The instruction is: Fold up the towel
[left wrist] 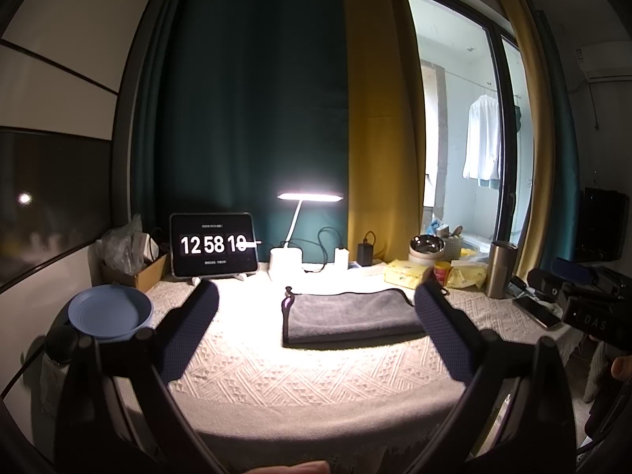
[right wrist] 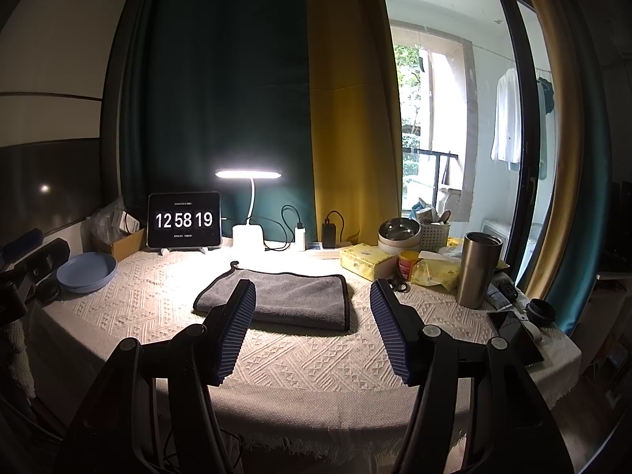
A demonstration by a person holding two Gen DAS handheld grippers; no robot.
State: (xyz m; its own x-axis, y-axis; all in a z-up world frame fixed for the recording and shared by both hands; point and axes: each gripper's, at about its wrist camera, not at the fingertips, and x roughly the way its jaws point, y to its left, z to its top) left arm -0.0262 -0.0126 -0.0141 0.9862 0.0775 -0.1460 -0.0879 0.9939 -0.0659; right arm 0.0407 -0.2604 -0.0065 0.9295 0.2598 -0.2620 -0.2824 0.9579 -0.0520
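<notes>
A grey towel (left wrist: pixel 351 316) with a dark border lies folded flat in the middle of the table, under the lamp; it also shows in the right wrist view (right wrist: pixel 288 300). A small loop sticks out at its far left corner. My left gripper (left wrist: pixel 316 296) is open and empty, held above the near part of the table, short of the towel. My right gripper (right wrist: pixel 312 296) is open and empty too, above the table's near edge, with the towel beyond its left finger (right wrist: pixel 233 328). In the left wrist view the right gripper's body shows at the far right.
A white textured cloth covers the table (right wrist: pixel 316 359). A blue plate (right wrist: pixel 87 272) sits at the left. A clock tablet (right wrist: pixel 183 219), lamp (right wrist: pixel 249 175), chargers, tissue packs (right wrist: pixel 367 260), bowl and steel tumbler (right wrist: pixel 478 268) line the back and right. A phone (right wrist: pixel 513 335) lies at the right edge.
</notes>
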